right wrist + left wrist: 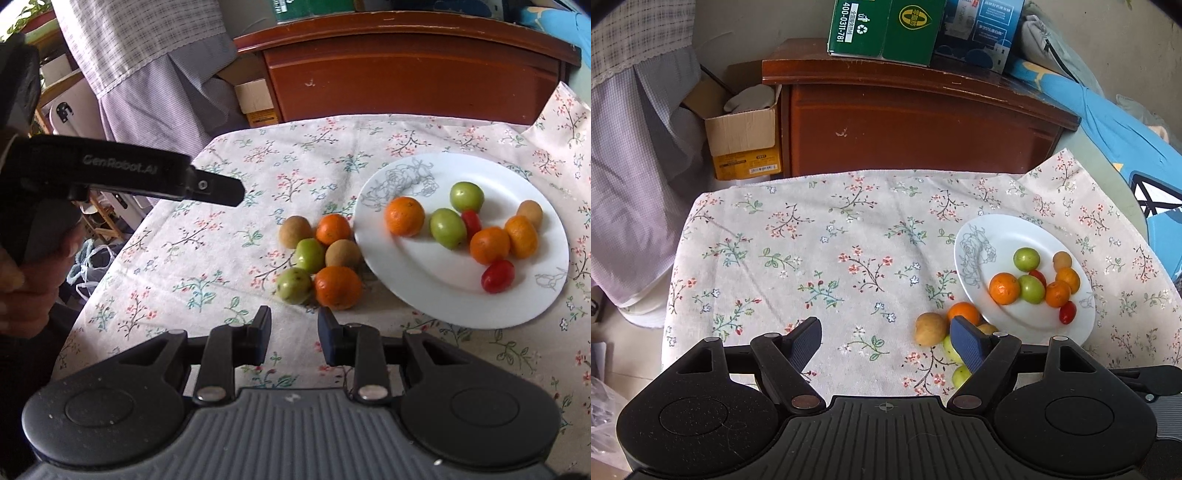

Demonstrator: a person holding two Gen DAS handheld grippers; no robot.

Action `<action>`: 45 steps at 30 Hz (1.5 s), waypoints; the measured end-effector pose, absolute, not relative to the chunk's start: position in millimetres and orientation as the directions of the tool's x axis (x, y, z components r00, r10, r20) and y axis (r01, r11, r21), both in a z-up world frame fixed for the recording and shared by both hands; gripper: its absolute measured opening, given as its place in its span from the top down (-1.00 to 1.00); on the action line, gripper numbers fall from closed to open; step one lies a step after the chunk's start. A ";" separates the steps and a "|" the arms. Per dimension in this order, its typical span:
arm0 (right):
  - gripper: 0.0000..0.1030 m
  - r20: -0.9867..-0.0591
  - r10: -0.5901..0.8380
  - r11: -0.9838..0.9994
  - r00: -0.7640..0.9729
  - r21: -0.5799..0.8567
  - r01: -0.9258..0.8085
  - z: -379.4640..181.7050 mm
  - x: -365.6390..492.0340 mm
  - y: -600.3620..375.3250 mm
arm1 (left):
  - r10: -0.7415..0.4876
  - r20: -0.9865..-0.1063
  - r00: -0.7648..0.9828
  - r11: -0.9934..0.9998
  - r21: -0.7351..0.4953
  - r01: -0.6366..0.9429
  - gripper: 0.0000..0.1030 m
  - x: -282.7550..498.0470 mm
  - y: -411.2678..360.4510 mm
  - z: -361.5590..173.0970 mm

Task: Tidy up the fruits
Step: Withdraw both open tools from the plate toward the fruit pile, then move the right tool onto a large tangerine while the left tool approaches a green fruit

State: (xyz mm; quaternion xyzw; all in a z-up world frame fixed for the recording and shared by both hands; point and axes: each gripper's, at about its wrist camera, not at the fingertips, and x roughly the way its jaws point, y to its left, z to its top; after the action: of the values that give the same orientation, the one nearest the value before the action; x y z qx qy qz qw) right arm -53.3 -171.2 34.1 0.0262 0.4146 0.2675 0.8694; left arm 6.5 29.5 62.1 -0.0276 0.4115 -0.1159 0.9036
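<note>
A white plate (443, 295) sits on the floral cloth (207, 236) at the right, holding several oranges, green fruits, red tomatoes and a brown fruit. It also shows in the left wrist view (1015, 232). Left of it on the cloth lies a cluster of loose fruit: an orange (338, 287), a green fruit (294, 285), a brown fruit (295, 231) and others. My right gripper (294, 338) is open and empty, just in front of this cluster. My left gripper (886, 341) is open and empty, left of the cluster; its right finger covers part of the fruit.
A brown wooden cabinet (916, 125) stands behind the table with green and blue boxes (886, 29) on top. An open cardboard box (742, 133) sits to its left. Checked fabric (631, 147) hangs at the left. The left gripper's body (122, 173) crosses the right wrist view.
</note>
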 end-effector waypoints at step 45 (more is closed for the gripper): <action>0.38 -0.700 0.447 0.894 0.558 0.366 -0.257 13.7 -24.7 -185.1 | -0.302 -0.792 0.530 0.886 -0.028 0.463 -0.50 -21.8 -8.3 21.1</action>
State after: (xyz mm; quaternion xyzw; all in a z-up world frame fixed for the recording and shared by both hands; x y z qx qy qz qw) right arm -24.7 -185.1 13.7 0.1116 0.4252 0.2009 0.8755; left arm -21.8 -8.3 21.1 0.0932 0.4320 -0.2200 0.8696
